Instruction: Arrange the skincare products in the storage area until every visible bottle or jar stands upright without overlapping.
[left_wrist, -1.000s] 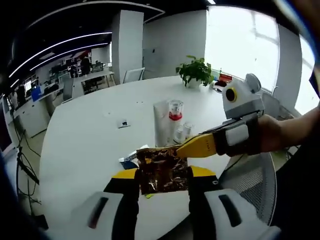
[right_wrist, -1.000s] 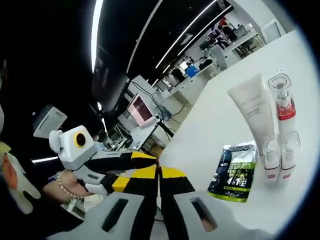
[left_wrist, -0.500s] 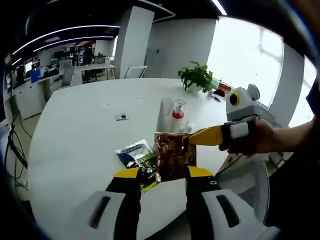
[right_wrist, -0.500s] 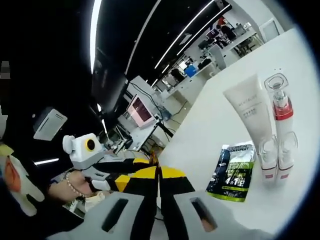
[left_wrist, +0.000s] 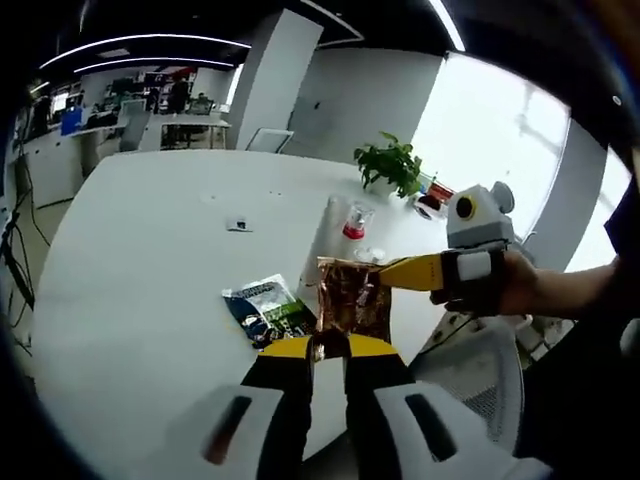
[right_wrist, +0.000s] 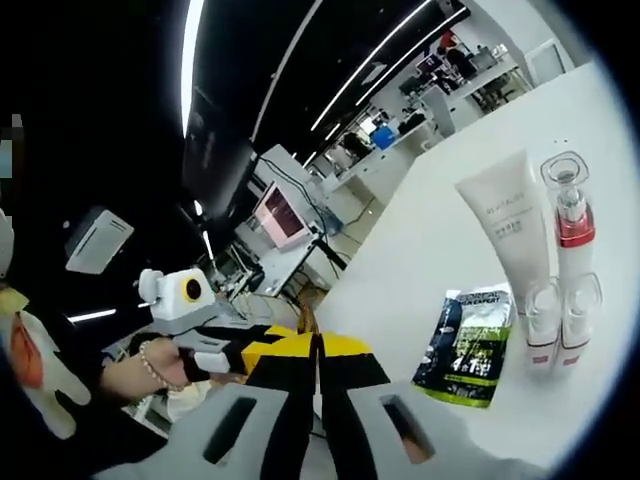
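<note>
Left gripper (left_wrist: 328, 345) jaws pinched on the bottom edge of a shiny copper-brown foil sachet (left_wrist: 352, 296), held above the white round table (left_wrist: 130, 260). Right gripper (right_wrist: 318, 345) jaws pressed together, edge of the sachet between them. Dark green-and-white sachet (right_wrist: 468, 345) lies flat beside the upright white tube (right_wrist: 510, 225) and clear red-banded pump bottle (right_wrist: 568, 235).

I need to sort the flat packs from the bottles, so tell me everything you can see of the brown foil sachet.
The brown foil sachet is a flat, shiny, crinkled pouch with gold glints, held upright above the white table. The left gripper pinches its bottom edge; the right gripper meets its upper right corner. Its print is unreadable.
</note>
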